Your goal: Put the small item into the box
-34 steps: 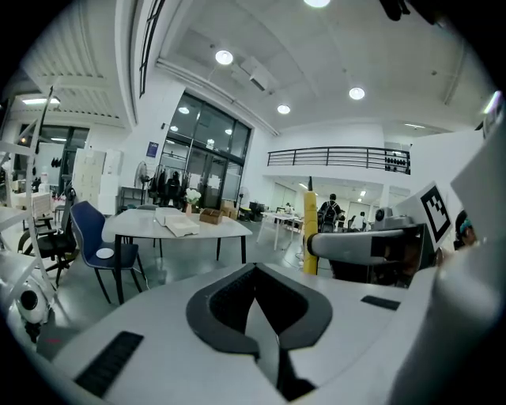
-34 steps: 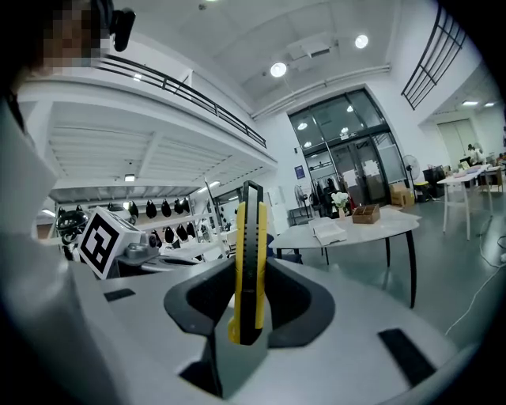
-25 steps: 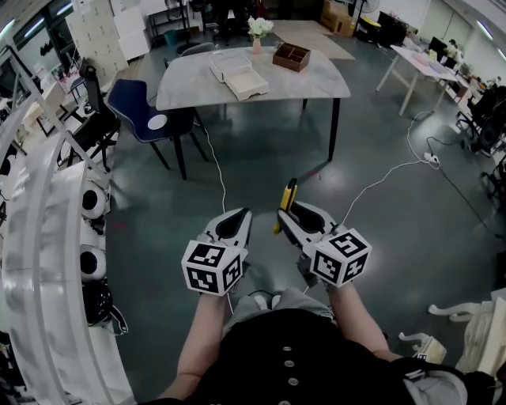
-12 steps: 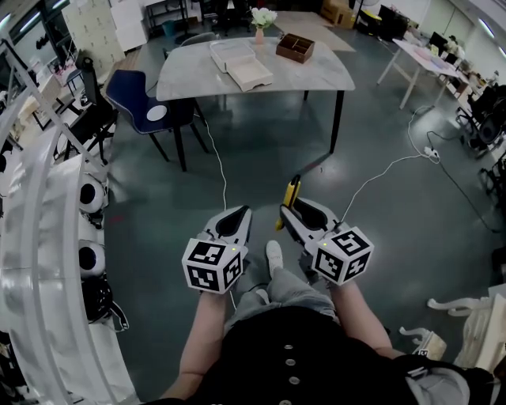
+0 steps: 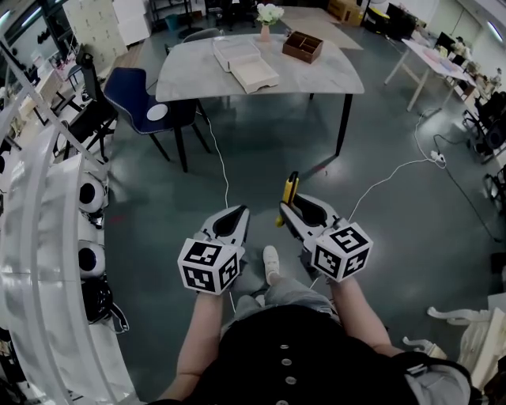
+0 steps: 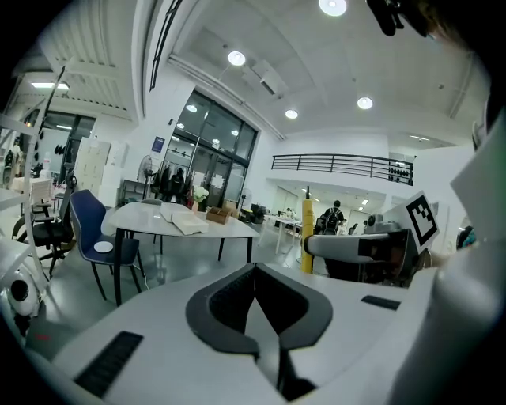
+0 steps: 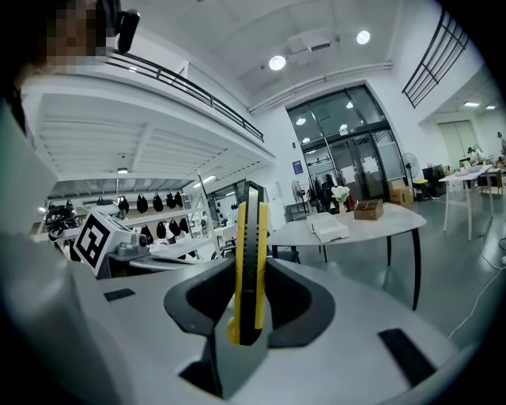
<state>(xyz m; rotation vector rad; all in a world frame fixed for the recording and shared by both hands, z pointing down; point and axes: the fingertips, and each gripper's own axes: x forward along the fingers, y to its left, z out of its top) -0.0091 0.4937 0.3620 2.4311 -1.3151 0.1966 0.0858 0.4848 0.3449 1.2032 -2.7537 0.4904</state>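
1. Walking towards the grey table (image 5: 316,79) is judged to be under way. Against the earlier frames the table is showing slightly wider, and a white shoe (image 5: 271,261) is now showing below the two grippers. Both grippers are keeping the same pose ahead of the body.
2. At this moment the right gripper (image 5: 291,207) is clamping a yellow-and-black utility knife (image 5: 291,190). The knife is standing upright between the jaws with its free end pointing towards the table. It is well short of the table, over bare floor.
3. The left gripper (image 5: 234,221) is carrying nothing; its jaws are resting together.
4. A brown wooden box (image 5: 303,46) with open compartments is sitting at the table's far side, just beside a vase (image 5: 269,16) of white flowers. Two white trays (image 5: 245,65) are lying nearer the table's middle, and a blue chair (image 5: 138,99) is standing at the table's left end.
5. Progress, as judged:
   - The pick-up is already done, since the small item is secured in the right gripper.
   - The approach to the table is remaining.
   - The reach across the table and the release into the box are also remaining.
   - The wooden box is looking like the likelier target, but the pictures are not settling this against the white trays.
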